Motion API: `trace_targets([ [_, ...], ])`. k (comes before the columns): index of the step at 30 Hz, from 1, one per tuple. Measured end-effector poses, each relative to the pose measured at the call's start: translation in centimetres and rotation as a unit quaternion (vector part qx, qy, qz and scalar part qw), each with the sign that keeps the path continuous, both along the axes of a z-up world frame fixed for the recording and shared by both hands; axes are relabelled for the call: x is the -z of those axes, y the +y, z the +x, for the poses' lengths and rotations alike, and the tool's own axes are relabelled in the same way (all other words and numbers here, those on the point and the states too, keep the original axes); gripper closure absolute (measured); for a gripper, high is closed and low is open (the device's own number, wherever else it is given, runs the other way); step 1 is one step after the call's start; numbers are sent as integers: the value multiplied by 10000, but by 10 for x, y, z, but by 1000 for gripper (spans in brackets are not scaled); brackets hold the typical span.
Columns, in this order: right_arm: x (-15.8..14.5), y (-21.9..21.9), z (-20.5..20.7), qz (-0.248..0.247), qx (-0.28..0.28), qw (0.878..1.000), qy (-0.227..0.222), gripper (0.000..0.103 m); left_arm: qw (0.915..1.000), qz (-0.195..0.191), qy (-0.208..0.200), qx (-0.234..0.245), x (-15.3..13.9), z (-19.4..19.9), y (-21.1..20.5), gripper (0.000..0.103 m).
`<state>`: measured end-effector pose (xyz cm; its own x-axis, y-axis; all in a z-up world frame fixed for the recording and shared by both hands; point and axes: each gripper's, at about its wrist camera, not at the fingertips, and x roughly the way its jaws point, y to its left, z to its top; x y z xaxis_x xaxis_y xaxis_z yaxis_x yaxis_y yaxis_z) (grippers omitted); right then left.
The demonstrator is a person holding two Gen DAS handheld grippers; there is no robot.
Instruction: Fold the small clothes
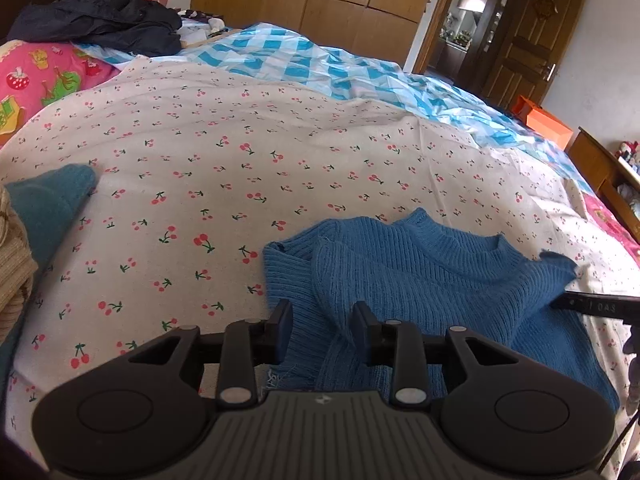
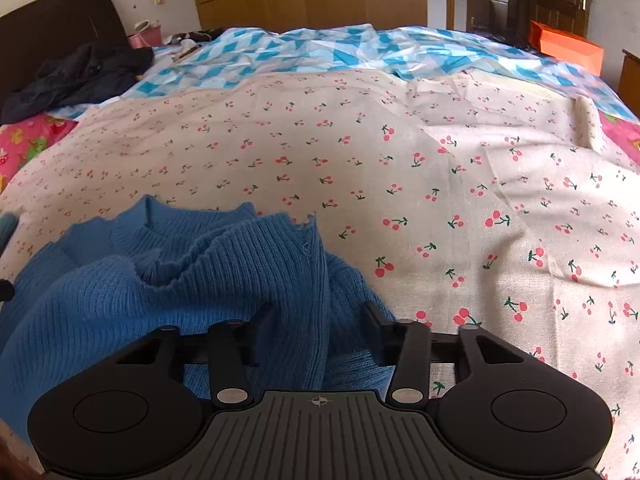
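A blue ribbed knit sweater (image 1: 420, 276) lies rumpled on the cherry-print bedspread (image 1: 224, 168), its neckline turned away from me. My left gripper (image 1: 323, 320) is shut on the sweater's near left edge, and bunched knit fills the gap between its fingers. In the right wrist view the same sweater (image 2: 168, 280) lies to the lower left. My right gripper (image 2: 320, 318) is shut on a raised fold at the sweater's right side; the cloth partly hides its left finger. A black fingertip of the right gripper (image 1: 592, 305) pokes in at the left wrist view's right edge.
Folded clothes sit at the far left, a teal garment (image 1: 48, 200) and a beige knit (image 1: 12, 248). A dark jacket (image 1: 100, 12) lies by the headboard, beyond it a blue checked sheet (image 1: 312, 60). An orange box (image 1: 548, 124) and wooden furniture (image 1: 600, 168) stand right of the bed.
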<state>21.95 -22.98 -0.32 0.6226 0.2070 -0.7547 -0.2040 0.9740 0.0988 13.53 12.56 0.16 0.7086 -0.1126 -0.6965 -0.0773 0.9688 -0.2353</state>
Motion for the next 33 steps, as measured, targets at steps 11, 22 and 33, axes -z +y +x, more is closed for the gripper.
trace_targets([
  [11,-16,-13,-14,-35,882,9960,-133,79,9975,-119,-128,-690,9,-19,12,65],
  [22,-68,104,-38,581,-618,9959,-324,66,9929,-489,-525,-945,5,-52,15,65],
  [33,-11,250,-1,440,-1345,9857,912,54,9905,-610,-739,-986,3,-66,34,64],
])
